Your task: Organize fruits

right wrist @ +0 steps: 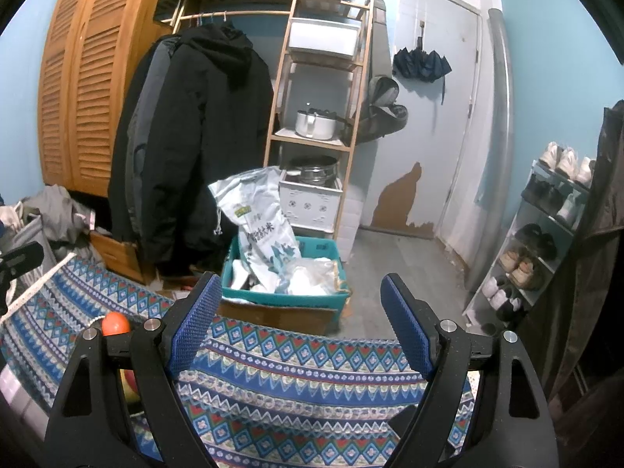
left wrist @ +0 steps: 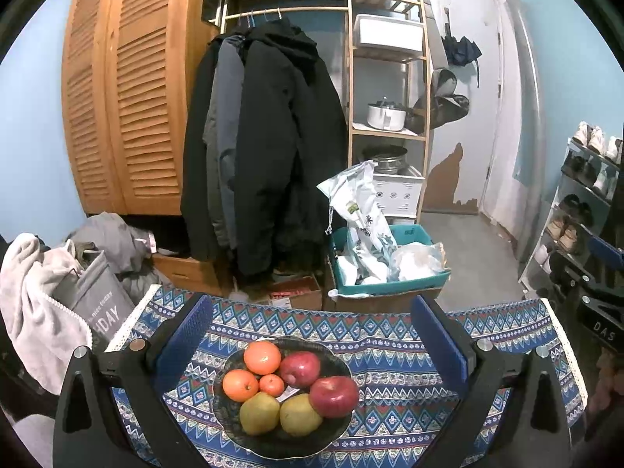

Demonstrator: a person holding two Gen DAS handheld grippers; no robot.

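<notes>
Left gripper (left wrist: 312, 335) angled down over dark plate (left wrist: 230, 421) of oranges (left wrist: 262, 357), apples (left wrist: 334, 396) and pears (left wrist: 259, 413), jaws wide apart and empty, patterned tablecloth (left wrist: 409, 401) beneath, right gripper (right wrist: 302, 323) spread empty above bare cloth, plate at its left.

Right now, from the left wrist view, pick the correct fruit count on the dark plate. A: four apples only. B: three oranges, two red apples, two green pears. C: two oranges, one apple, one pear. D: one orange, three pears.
B: the dark plate holds three oranges, the largest at the far side, two red apples and two green pears.
</notes>
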